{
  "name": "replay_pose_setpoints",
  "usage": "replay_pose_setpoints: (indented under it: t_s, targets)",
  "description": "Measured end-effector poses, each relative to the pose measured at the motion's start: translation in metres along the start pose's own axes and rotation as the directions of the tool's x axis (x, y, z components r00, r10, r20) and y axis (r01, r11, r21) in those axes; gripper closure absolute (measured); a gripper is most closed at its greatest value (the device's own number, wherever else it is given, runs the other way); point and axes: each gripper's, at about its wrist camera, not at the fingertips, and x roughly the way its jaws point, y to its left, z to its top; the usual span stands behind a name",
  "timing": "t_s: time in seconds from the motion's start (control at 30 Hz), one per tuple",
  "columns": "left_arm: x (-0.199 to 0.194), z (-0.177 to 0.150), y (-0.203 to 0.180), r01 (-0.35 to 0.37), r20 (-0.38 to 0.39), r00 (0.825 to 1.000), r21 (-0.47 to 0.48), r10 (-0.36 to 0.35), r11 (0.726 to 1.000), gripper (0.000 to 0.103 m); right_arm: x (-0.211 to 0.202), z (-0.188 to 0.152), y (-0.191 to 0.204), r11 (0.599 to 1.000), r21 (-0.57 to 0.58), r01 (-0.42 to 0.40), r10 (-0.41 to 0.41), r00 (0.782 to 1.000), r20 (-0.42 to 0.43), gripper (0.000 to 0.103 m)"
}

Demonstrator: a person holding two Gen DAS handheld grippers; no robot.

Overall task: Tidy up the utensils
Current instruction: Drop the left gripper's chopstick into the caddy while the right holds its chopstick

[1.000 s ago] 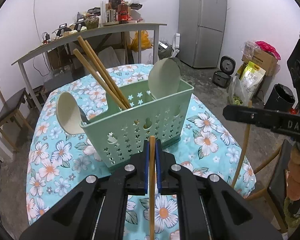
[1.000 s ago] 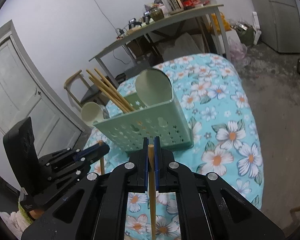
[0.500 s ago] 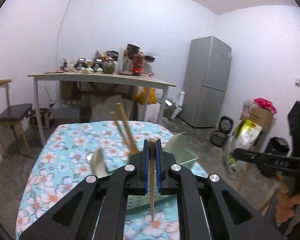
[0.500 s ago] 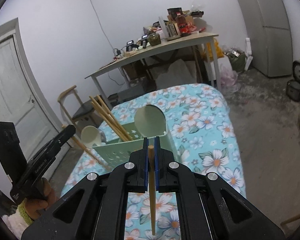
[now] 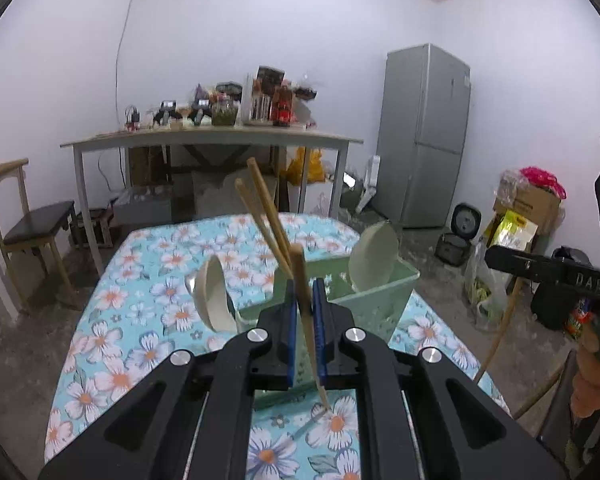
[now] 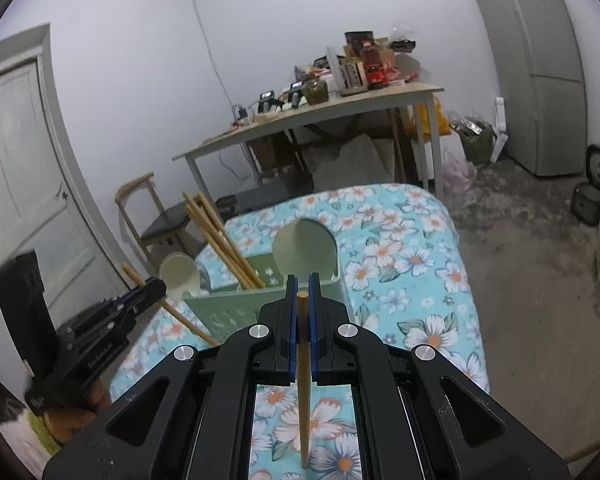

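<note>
A pale green perforated utensil basket (image 5: pixel 374 294) (image 6: pixel 236 312) stands on the floral tablecloth. It holds several wooden chopsticks (image 5: pixel 266 220) (image 6: pixel 220 240) and two cream spoons (image 5: pixel 374 258) (image 6: pixel 304 250). My left gripper (image 5: pixel 303 280) is shut on one wooden chopstick (image 5: pixel 306 316), held upright just in front of the basket, its lower tip near the cloth. My right gripper (image 6: pixel 303 276) is shut on another wooden chopstick (image 6: pixel 303 380), upright in front of the basket. Each gripper also shows in the other's view (image 5: pixel 548 268) (image 6: pixel 112 316).
The table with the floral cloth (image 5: pixel 140 300) (image 6: pixel 412 248) fills the middle. Behind stand a cluttered grey work table (image 5: pixel 212 140), a wooden chair (image 5: pixel 28 224), a grey fridge (image 5: pixel 428 136) and a white door (image 6: pixel 24 184). Bags and boxes (image 5: pixel 528 208) lie at right.
Both grippers have risen and tilted up from close against the basket, each still holding its chopstick. The left chopstick now leans slightly in the jaws.
</note>
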Motion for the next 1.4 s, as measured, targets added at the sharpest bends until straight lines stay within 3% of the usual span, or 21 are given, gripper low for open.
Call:
replay_pose_setpoints:
  t_s: [0.23,0.43,0.53,0.7,0.77,0.97,1.13,1.37,1.4]
  targets:
    - [-0.005,0.005,0.000,0.020,-0.005,1.000,0.004,-0.020,1.000,0.097,0.004,-0.007,-0.008,1.000,0.027,-0.004,0.005,0.999,-0.033,0.100]
    - [-0.034,0.034,-0.006,0.032,0.098,0.995,0.017,-0.034,0.999,0.098,0.002,-0.007,-0.009,0.999,0.031,-0.012,0.013,0.999,-0.030,0.100]
    - [-0.054,0.057,-0.006,0.053,0.173,0.983,0.010,-0.054,0.999,0.098,-0.002,-0.005,-0.009,0.999,0.037,-0.017,0.018,0.999,-0.026,0.100]
    - [-0.077,0.091,-0.004,0.057,0.309,0.950,0.004,-0.055,0.998,0.098,-0.007,-0.003,-0.009,0.999,0.044,-0.032,0.032,0.999,-0.015,0.100]
    - [-0.074,0.098,-0.002,0.048,0.324,0.945,0.000,-0.045,0.999,0.098,-0.009,-0.002,-0.010,0.998,0.050,-0.043,0.044,0.999,-0.011,0.100]
    - [-0.043,0.102,0.007,0.063,0.326,0.944,-0.039,-0.047,0.997,0.098,-0.019,0.002,-0.009,0.997,0.048,-0.059,0.059,0.998,0.005,0.100]
    - [-0.013,0.093,0.013,0.077,0.294,0.955,-0.077,-0.051,0.994,0.098,-0.020,0.003,-0.008,0.997,0.044,-0.067,0.066,0.998,0.005,0.100]
    - [0.017,0.072,0.026,0.124,0.188,0.978,-0.155,-0.094,0.980,0.096,-0.019,0.002,-0.006,0.997,0.034,-0.068,0.069,0.998,-0.007,0.100]
    - [0.017,0.068,0.030,0.134,0.171,0.980,-0.177,-0.103,0.975,0.090,-0.018,0.002,-0.005,0.997,0.033,-0.068,0.068,0.998,-0.009,0.100]
